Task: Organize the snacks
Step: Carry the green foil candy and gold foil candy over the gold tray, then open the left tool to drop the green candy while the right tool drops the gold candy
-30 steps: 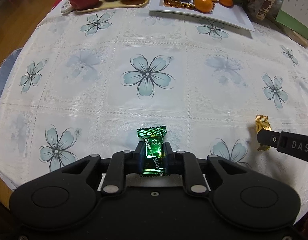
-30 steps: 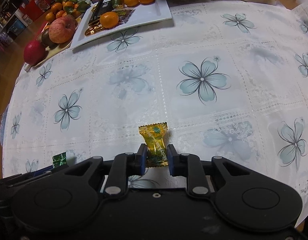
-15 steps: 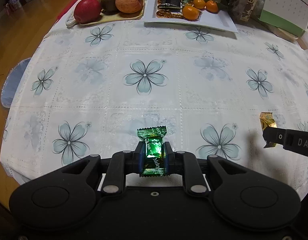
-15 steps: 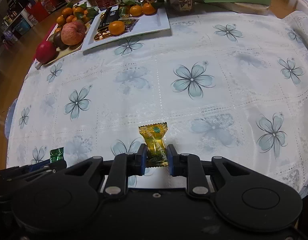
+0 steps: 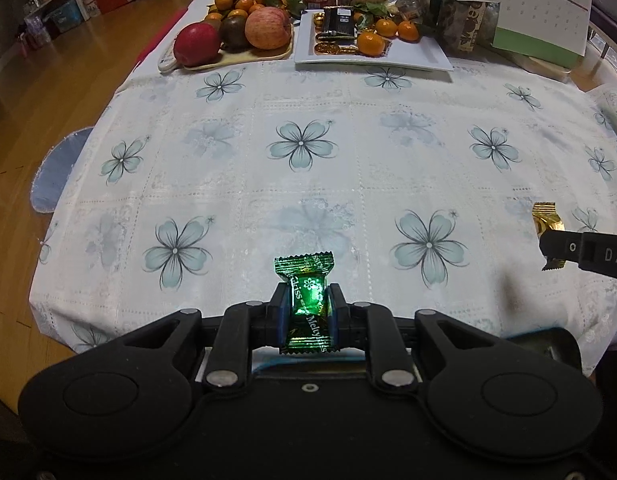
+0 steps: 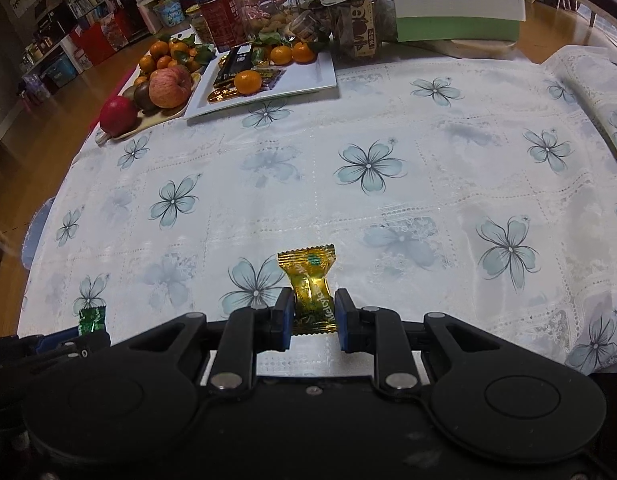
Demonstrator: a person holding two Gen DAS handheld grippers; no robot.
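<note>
Left wrist view, left to right: wooden fruit board (image 5: 244, 56) sitting at 11 o'clock on the far edge of the table, carrying a red apple (image 5: 197, 43), a pink apple (image 5: 267, 27) and small oranges; white rectangular plate (image 5: 420, 56) lying just beside it at 12 o'clock, holding gold-wrapped sweets, a dark packet and oranges; desk calendar (image 5: 544, 12) standing at 1 o'clock; floral tablecloth (image 5: 300, 148) covering the table between.

Left gripper (image 5: 308, 306) sitting at 6 o'clock, its jaws clamping a green candy (image 5: 307, 300) by the middle, the crimped top end sticking up past the fingertips; candy hanging clear above the cloth.

At 3 o'clock the right gripper is entering the frame from the edge, pinching a gold candy (image 5: 548, 226).

Right wrist view: green candy showing again at 8 o'clock, low left; fruit board and plate lying at 10 to 11 o'clock; right gripper (image 6: 314, 312) at 6 o'clock, jaws closing on the gold candy at its waist, the wrapper leaning slightly left, its top flaring above the fingertips; candy held above the cloth, well apart from the plate.
</note>
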